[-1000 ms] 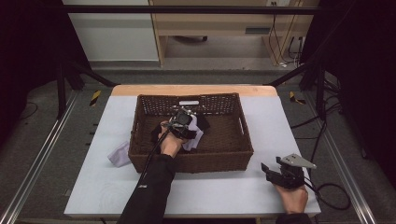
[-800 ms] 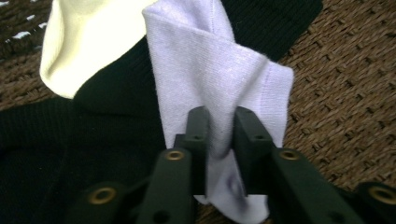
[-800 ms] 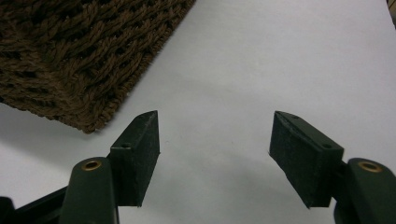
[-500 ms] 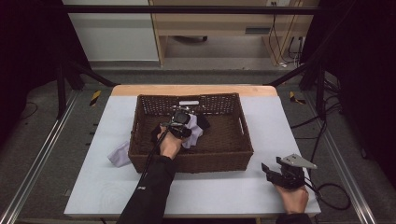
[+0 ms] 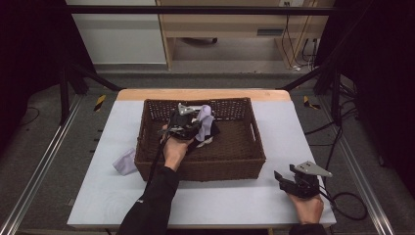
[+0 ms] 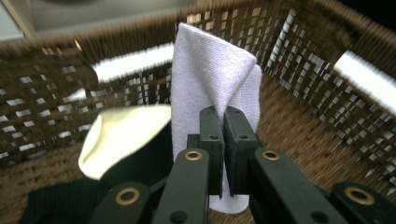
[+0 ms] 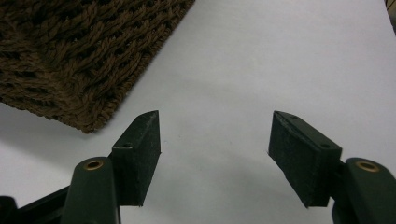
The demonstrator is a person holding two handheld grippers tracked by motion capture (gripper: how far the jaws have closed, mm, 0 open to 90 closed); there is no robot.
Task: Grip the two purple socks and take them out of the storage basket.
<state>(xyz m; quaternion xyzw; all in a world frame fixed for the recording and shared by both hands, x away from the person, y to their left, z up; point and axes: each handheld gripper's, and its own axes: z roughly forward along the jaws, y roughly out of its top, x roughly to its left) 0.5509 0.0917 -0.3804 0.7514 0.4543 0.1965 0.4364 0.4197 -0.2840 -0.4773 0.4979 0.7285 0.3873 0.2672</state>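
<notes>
Lilac sock [image 6: 212, 84] clamped in left fingers [image 6: 223, 140] beside black and cream socks [image 6: 121, 135].

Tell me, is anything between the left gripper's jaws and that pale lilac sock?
No. The left gripper is already shut on the pale lilac knitted sock inside the brown woven basket; the cloth sits right between the jaws, above a black and cream sock.

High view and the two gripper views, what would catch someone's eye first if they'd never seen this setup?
First the pale lilac sock, pinched in the shut left gripper and held up inside the brown wicker basket at the middle of the white table. Below it in the basket lie a cream piece and dark clothes, and another lilac piece lies on the table against the basket's left wall. The right gripper rests open at the table's near right corner.
</notes>
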